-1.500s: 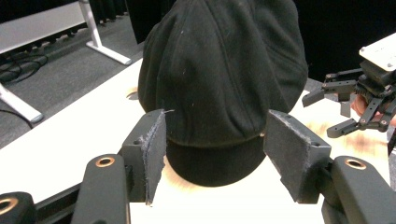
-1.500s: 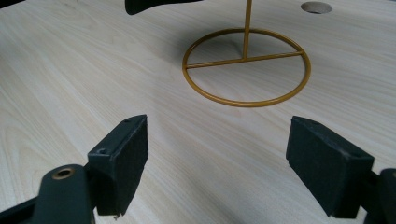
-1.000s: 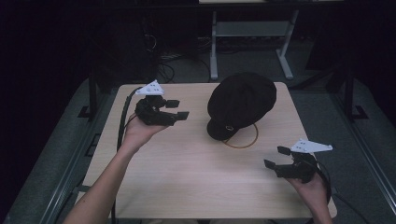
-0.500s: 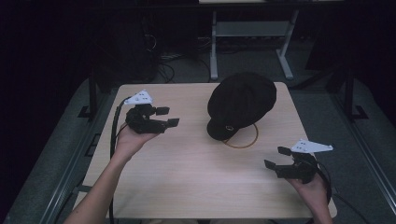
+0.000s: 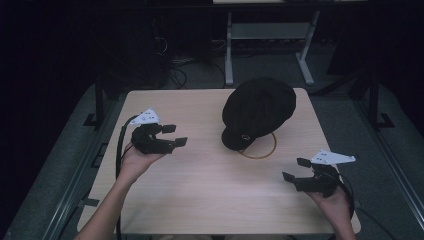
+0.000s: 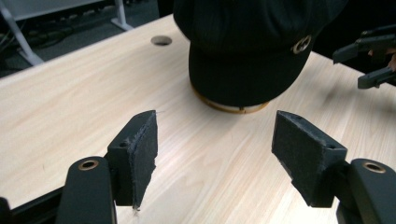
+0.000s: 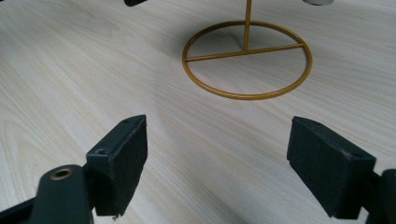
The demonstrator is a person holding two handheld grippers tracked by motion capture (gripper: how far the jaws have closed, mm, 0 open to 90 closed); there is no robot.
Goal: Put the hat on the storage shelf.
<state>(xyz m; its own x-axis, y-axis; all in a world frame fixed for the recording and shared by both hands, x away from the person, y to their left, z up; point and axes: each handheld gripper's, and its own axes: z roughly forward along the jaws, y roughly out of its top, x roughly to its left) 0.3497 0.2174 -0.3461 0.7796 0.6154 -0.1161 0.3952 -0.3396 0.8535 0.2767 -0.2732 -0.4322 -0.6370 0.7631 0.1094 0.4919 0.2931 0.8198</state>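
A black cap [image 5: 257,112] with a small metal emblem hangs over a gold wire stand [image 5: 260,150] at the table's back right. In the left gripper view, the cap [image 6: 243,46] sits ahead above the stand's ring [image 6: 229,106]. My left gripper [image 5: 176,135] hovers left of the cap, well apart from it. Its jaws have just been opening, and nothing lies between them [image 6: 215,149]. My right gripper [image 5: 295,169] stands open near the front right edge, empty [image 7: 217,158], facing the stand's ring [image 7: 246,60].
The pale wooden table [image 5: 200,190] has a small round hole [image 6: 161,40] near its far edge. Beyond it are a dark floor, cables and a metal frame [image 5: 270,35]. The right gripper's jaws [image 6: 369,60] appear at the right of the left gripper view.
My left gripper has come down and drawn back toward the person and leftward, away from the cap, with its jaws a little wider. The right gripper has stayed put.
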